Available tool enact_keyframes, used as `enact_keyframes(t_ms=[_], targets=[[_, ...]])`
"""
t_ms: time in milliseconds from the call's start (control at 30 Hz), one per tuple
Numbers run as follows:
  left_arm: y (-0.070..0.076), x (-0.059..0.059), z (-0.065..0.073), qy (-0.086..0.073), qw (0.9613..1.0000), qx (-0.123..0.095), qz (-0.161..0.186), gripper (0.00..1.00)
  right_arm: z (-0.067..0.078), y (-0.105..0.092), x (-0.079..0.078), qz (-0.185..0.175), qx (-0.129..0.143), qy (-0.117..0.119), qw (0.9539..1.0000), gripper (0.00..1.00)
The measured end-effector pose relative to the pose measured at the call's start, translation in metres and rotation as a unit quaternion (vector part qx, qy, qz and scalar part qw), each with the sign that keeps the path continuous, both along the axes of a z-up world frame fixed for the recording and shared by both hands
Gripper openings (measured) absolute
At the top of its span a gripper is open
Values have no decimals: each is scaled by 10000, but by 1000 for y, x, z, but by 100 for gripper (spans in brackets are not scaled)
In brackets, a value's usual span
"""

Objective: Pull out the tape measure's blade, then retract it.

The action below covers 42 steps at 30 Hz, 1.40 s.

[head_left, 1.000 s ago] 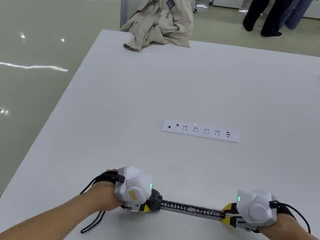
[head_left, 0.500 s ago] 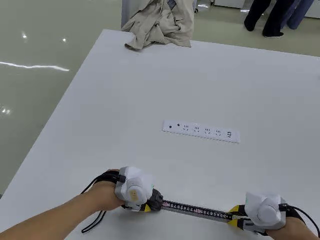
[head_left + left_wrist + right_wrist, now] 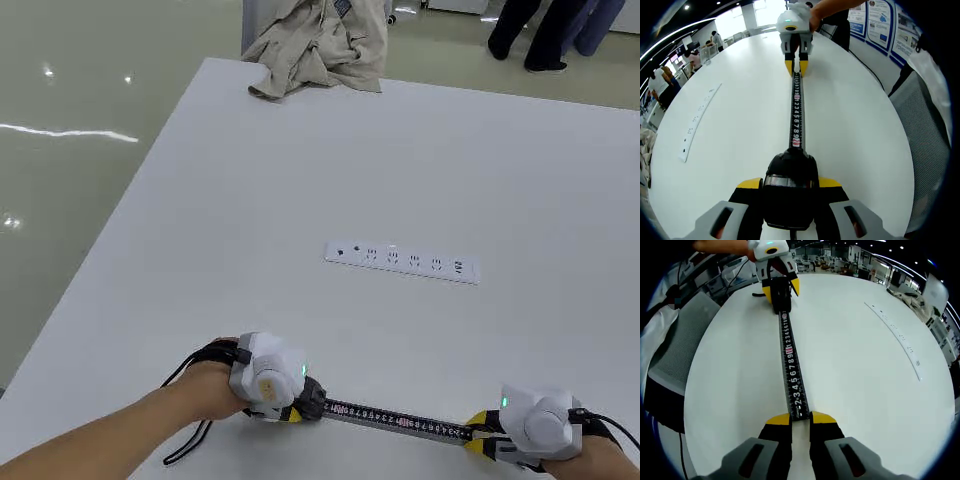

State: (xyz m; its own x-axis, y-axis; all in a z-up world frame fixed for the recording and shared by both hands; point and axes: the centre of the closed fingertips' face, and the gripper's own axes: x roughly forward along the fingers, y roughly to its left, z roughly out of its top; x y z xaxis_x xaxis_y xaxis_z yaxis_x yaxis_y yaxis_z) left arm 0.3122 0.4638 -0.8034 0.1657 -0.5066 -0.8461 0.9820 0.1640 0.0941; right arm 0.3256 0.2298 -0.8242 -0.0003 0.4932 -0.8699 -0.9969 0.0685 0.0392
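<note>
- Holding what, each gripper?
- The left gripper point(image 3: 790, 183) is closed around the tape measure point(image 3: 790, 195), a black rounded body at the near edge of the bench point(image 3: 250, 200). The right gripper point(image 3: 795, 419) pinches the tip of the blade point(image 3: 790, 355).
- How does the blade lie?
- Flat and straight between them, thin, dark, with printed numbers. To retract, I think the right gripper must follow this line toward the left. Farther away is a white power strip point(image 3: 402, 263).

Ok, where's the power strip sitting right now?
In the head view the power strip lies flat near the middle of the table, beyond the tape blade stretched from the tape case in the left tool to the right tool.
</note>
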Motion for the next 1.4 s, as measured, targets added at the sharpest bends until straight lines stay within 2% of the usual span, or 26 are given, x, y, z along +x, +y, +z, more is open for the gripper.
enact_keyframes(t_ms=[600,1167,1400], targets=[[0,0,0,-4,10000,15,-22,37,0,-4,0,48,-96,-43,9999,12],[-1,0,0,-21,10000,52,-13,37,-2,-3,0,77,-381,-134,9992,14],[-1,0,-1,-63,10000,70,-26,37,-2,-3,1,-18,-449,-90,9989,15]])
